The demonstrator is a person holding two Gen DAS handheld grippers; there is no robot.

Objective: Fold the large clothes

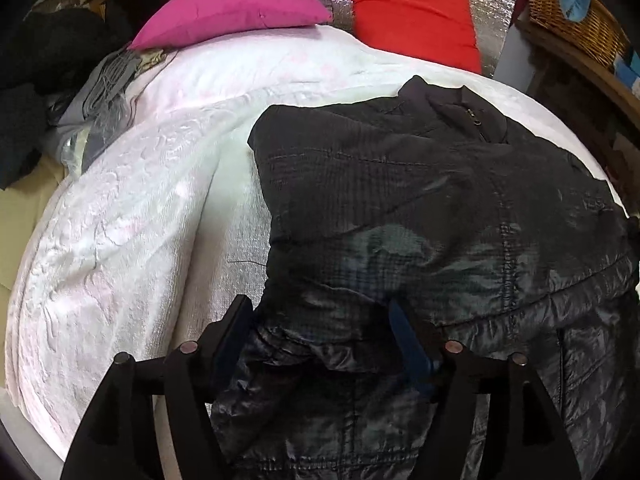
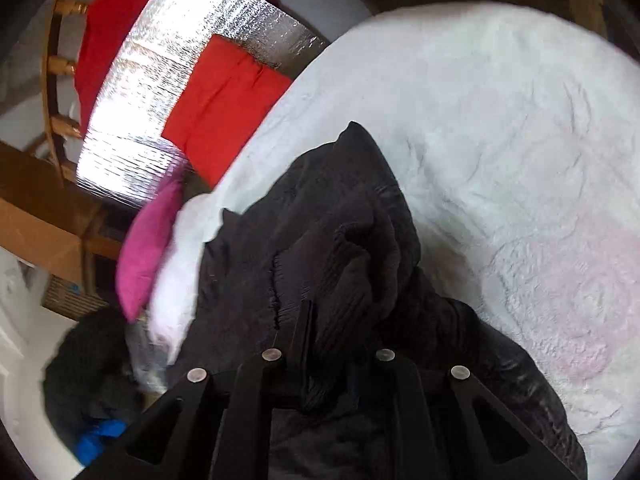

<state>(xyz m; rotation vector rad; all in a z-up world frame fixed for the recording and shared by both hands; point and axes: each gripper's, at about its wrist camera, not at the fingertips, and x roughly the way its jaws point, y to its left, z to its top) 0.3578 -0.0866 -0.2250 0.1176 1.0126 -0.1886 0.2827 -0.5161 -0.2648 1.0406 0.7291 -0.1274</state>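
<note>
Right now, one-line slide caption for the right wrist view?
Right gripper shut on a bunched fold of the black jacket above a white blanket, cushions behind.

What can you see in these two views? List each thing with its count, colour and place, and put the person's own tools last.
jacket: one, black, quilted, spread on the blanket.
blanket: one, white and pale pink, covering the bed.
pink cushion: one, at the bed's far end.
red cushion: one, leaning on the foil sheet.
foil sheet: one, silver, behind the cushions.
basket: one, brown wicker, far right.
left gripper: one, black, open over the jacket's hem.
right gripper: one, black, shut on jacket fabric.
</note>
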